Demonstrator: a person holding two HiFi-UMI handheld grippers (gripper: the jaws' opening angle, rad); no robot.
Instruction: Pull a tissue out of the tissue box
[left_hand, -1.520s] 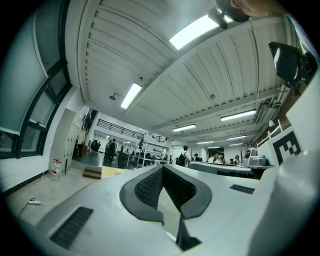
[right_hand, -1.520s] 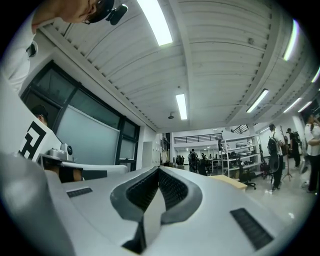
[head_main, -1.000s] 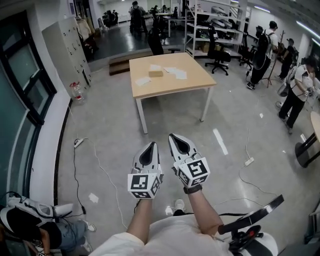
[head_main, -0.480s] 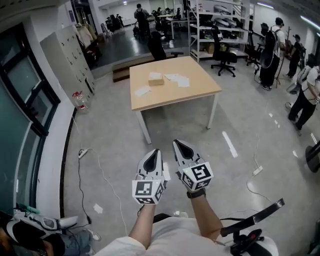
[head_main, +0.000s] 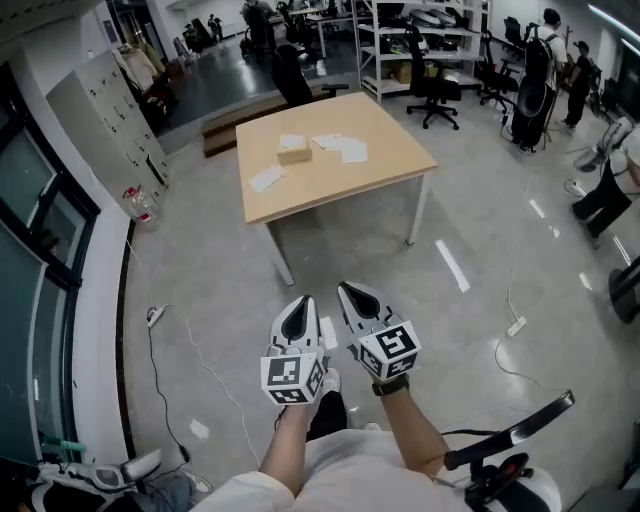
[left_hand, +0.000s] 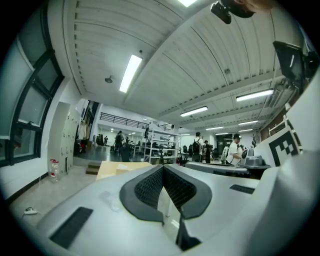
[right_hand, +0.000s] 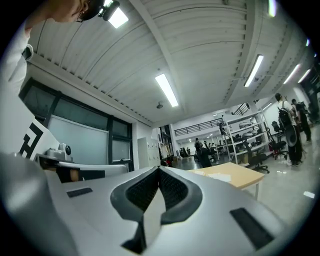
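I hold the left gripper (head_main: 302, 303) and right gripper (head_main: 347, 290) side by side low in front of me, both pairs of jaws pressed together on nothing, since the tissue box (head_main: 293, 153) sits well apart on the wooden table (head_main: 340, 185), out of reach.

A large open lab or workshop hall: polished concrete floor (head_main: 210, 270), metal shelving racks (head_main: 395, 35), rolling office chairs (head_main: 432, 95), grey lockers (head_main: 100, 130), a plain wooden counter (head_main: 350, 185), loose power cables (head_main: 160, 330), and ceiling strip lights (left_hand: 129, 73).
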